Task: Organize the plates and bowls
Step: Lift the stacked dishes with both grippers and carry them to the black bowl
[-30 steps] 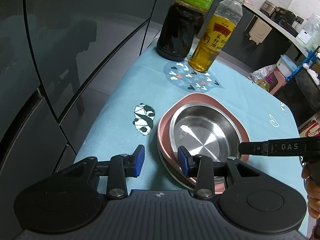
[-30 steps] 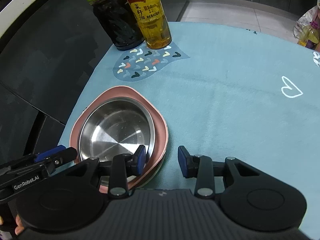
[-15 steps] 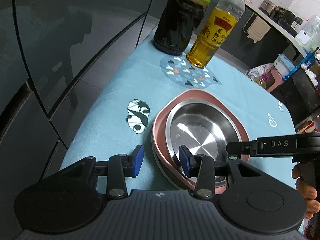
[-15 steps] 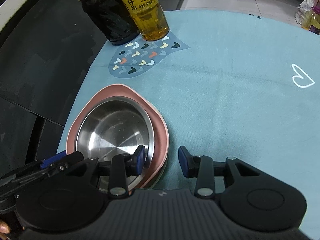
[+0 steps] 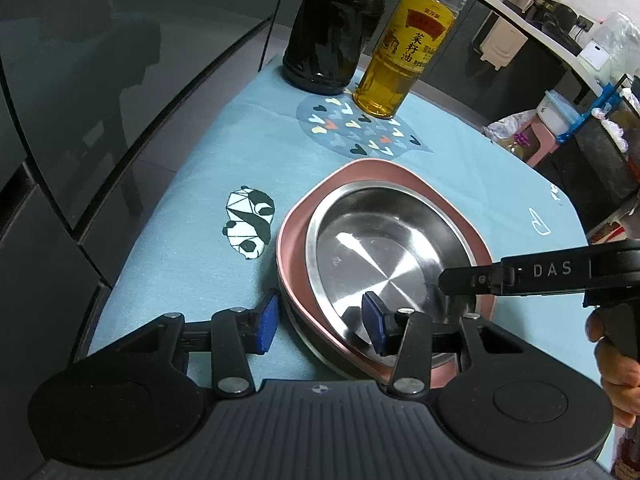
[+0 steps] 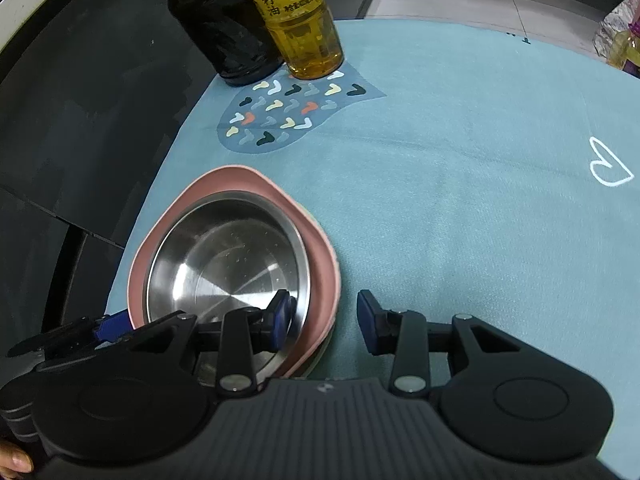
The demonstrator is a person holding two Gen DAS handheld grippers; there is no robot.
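Blue-padded left claw point(image 5: 320, 326), low centre, straddles the pink plate's point(image 5: 290, 240) near rim, jaws opening. Right claw point(image 6: 322, 316) stands apart over the opposite rim. Steel bowl point(image 5: 380, 248) sits inside the plate on the bench point(image 5: 192, 184); two bottles point(image 5: 404, 52) stand upper centre.

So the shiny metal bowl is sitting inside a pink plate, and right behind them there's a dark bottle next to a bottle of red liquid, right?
Almost. The steel bowl does sit inside the pink plate, and a dark bottle stands behind them, but the bottle next to it holds golden-yellow liquid, not red. The right wrist view shows this clearly.
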